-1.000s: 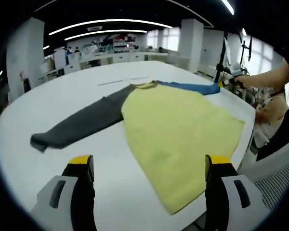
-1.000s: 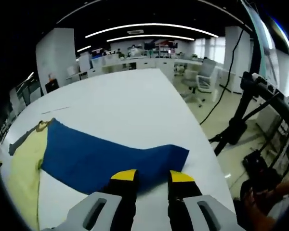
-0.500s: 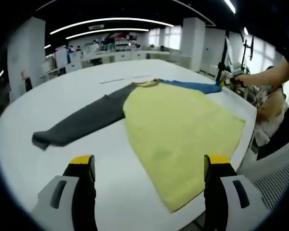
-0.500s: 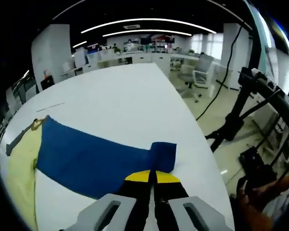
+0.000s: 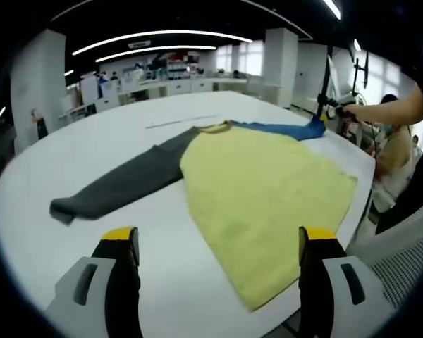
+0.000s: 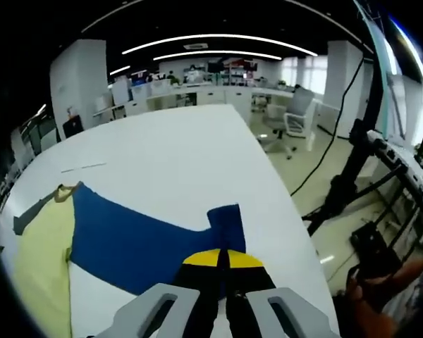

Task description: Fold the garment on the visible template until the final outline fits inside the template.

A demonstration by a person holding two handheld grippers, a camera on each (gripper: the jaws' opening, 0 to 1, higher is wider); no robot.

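A garment lies spread on the white table point(image 5: 127, 130): a yellow body point(image 5: 264, 186), a dark grey sleeve point(image 5: 123, 183) reaching left, and a blue sleeve point(image 5: 282, 128) reaching to the far right. My left gripper point(image 5: 218, 243) hovers open above the table's near side, just short of the yellow hem. In the right gripper view, my right gripper point(image 6: 222, 259) is shut on the blue sleeve point(image 6: 137, 236) near its cuff point(image 6: 225, 220), which is lifted and folded back. The yellow body point(image 6: 39, 257) lies at the left there. The right gripper point(image 5: 338, 113) appears far off, held by a person's arm.
A thin strip point(image 5: 180, 121) lies on the table beyond the collar. The table edge point(image 5: 363, 190) runs close along the yellow body's right side. Black stand legs and cables point(image 6: 352, 190) occupy the floor to the right, with office chairs point(image 6: 296, 120) and desks behind.
My right gripper closed on the blue sleeve's cuff and lifted it, pulling it back over the sleeve. The left gripper stays open in about the same place.
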